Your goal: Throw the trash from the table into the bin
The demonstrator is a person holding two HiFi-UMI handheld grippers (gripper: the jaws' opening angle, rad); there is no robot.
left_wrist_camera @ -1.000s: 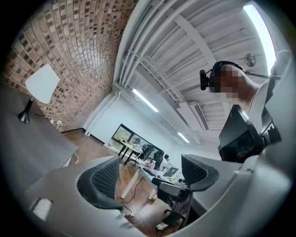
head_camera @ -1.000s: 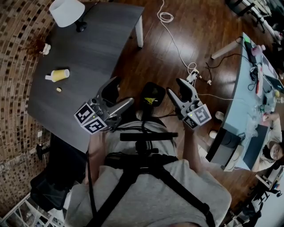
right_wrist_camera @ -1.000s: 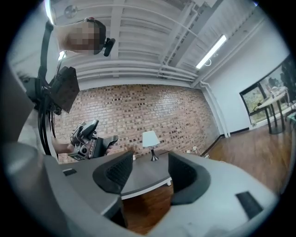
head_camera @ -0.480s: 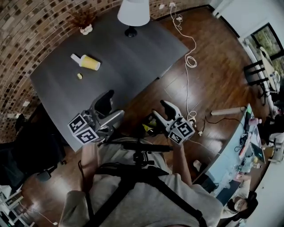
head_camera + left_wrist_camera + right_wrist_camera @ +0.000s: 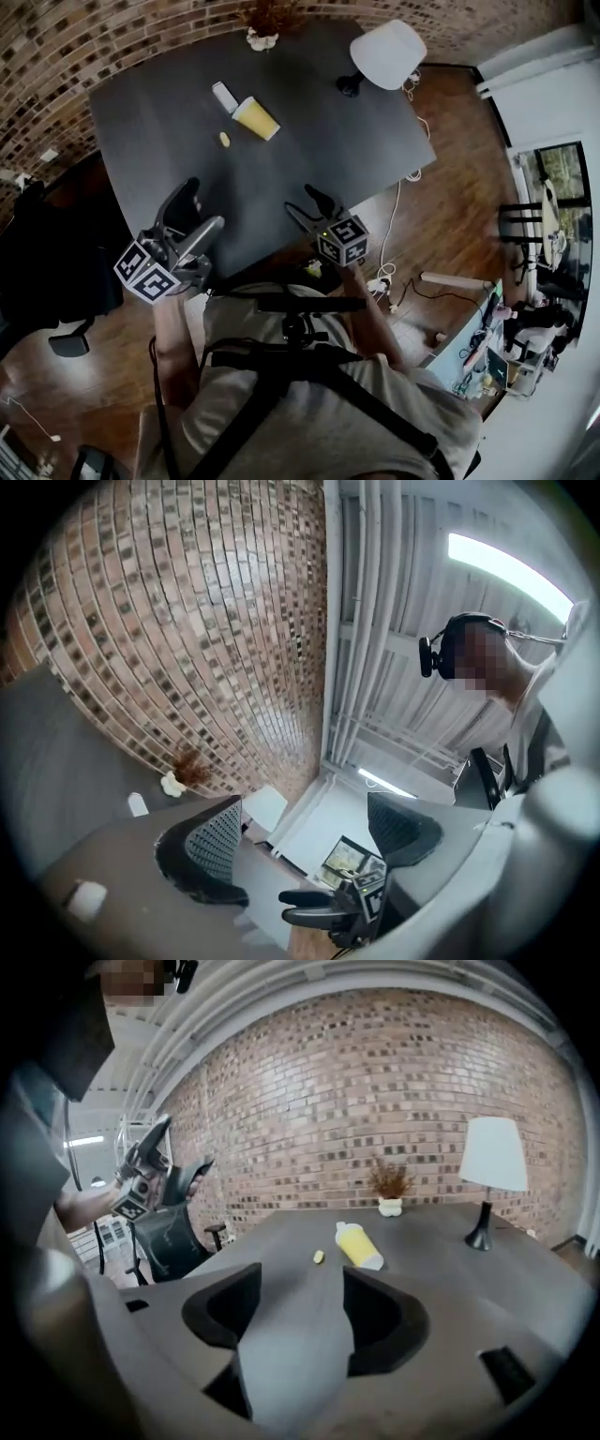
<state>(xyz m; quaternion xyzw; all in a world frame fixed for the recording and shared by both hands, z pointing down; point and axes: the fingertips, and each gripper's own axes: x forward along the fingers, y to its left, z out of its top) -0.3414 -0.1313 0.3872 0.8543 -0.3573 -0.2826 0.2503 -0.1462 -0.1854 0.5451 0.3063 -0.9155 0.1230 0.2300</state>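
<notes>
You held your left claw (image 5: 195, 214) wide and empty while your right claw (image 5: 307, 208), its jaws just opening on nothing, pointed across the counter (image 5: 309, 150) at the yellow cup (image 5: 255, 117) lying left of the lamp (image 5: 387, 53), apparently readying a grab.

White lamp (image 5: 387, 54) upright; small potted plant (image 5: 260, 37) beside brick wall (image 5: 56, 66)

Yellow cup (image 5: 256, 118) on its side on dark table (image 5: 150, 141), white piece (image 5: 224, 97) at one end, small yellow scrap (image 5: 224, 140) nearby
</notes>
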